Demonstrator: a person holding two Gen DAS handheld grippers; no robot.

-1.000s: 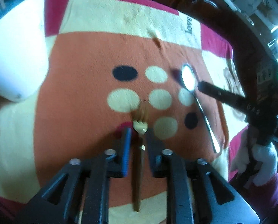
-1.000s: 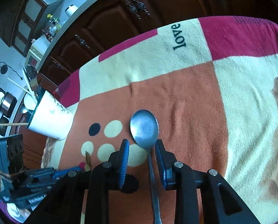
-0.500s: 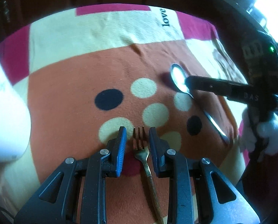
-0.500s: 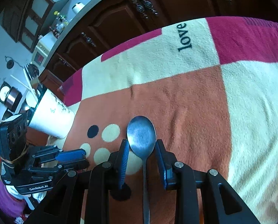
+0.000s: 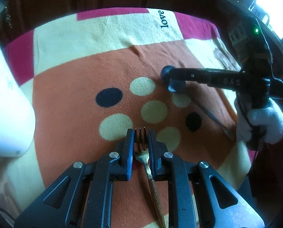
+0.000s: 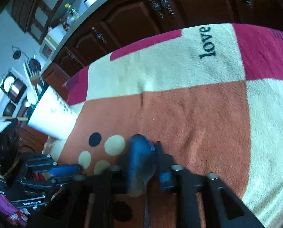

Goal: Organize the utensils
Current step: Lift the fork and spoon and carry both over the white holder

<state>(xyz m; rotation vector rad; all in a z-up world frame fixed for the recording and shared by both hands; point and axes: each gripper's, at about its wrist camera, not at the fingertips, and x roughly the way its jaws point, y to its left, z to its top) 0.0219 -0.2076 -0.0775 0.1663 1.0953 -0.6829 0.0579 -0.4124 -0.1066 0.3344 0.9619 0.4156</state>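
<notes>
Closing in on the fork (image 5: 141, 152), the left gripper (image 5: 140, 133) sat at the bottom centre of its own view, its two blue-lined fingers (image 5: 129, 148) drawn in tight on either side of the tines. Those jaws had just been narrowing, and the fork's head lay right between them, the pads touching or all but touching its edges. The golden handle ran down and slightly right toward the lower edge of the frame, flat on the blanket (image 5: 75, 87), over the orange patch with its cream and dark dots.

Over at the right of that same view, the right gripper (image 5: 172, 82) reached in sideways from a white-gloved hand (image 5: 263, 123), its tip pressed down near the upper dots. A thin stretch of the spoon (image 5: 213, 117) handle showed below it, slanting toward the lower right.

From the right wrist camera the picture was smeared. The right gripper (image 6: 144, 157) filled the lower middle, its jaws having just been closing, and the spoon (image 6: 141, 184) bowl appeared as a pale blur between the pads; the blur made it impossible to tell whether they pinched it.

A white cup (image 6: 52, 119) lay tipped on its side at the left of that frame, well apart from both utensils, and the left gripper (image 6: 73, 169) showed at the lower left.
</notes>
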